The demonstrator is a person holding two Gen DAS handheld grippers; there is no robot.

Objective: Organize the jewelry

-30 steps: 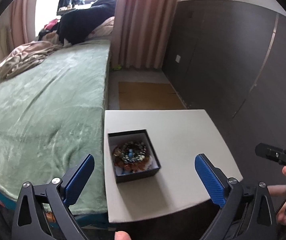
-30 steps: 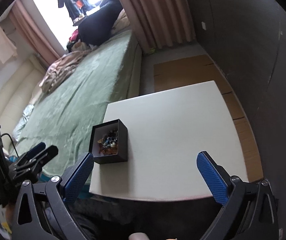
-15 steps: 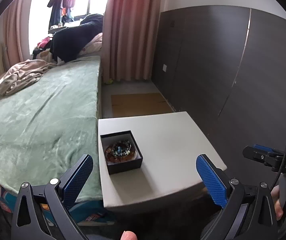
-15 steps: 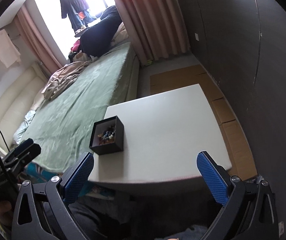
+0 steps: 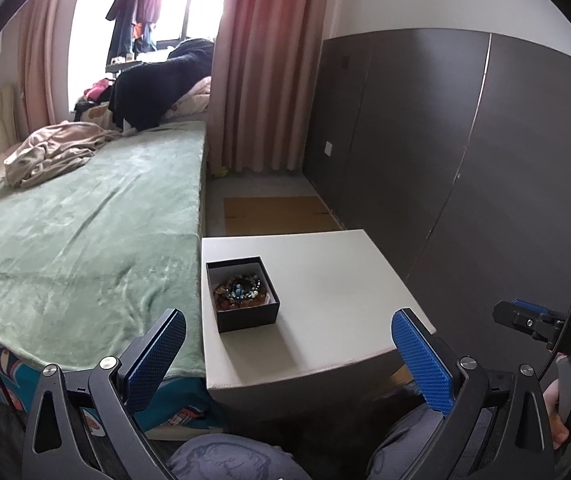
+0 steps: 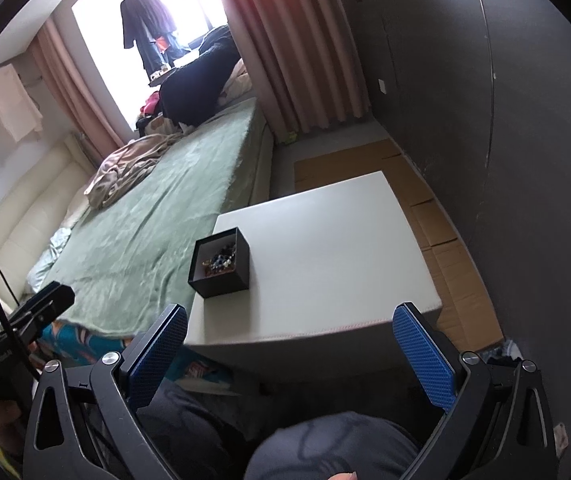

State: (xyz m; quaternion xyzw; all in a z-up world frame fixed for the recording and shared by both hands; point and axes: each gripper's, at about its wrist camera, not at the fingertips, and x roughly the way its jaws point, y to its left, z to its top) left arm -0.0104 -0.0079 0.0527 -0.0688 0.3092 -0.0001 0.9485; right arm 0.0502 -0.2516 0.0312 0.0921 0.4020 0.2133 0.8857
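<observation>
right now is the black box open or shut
Open: the black box has no lid on, and beaded bracelets show inside it.

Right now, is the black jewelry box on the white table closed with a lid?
No, the black jewelry box stands open on the white table, with beaded bracelets visible inside.

Both wrist views face table [image 5: 325, 280] from near edge, sharing box [image 6: 221, 268].

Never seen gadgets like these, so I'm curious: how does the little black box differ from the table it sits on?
The black box is dark, small and open-topped, holding beaded jewelry; the table is pale, far larger, and otherwise bare. The box sits near the table's bed-side edge. Both are square-cornered.
</observation>
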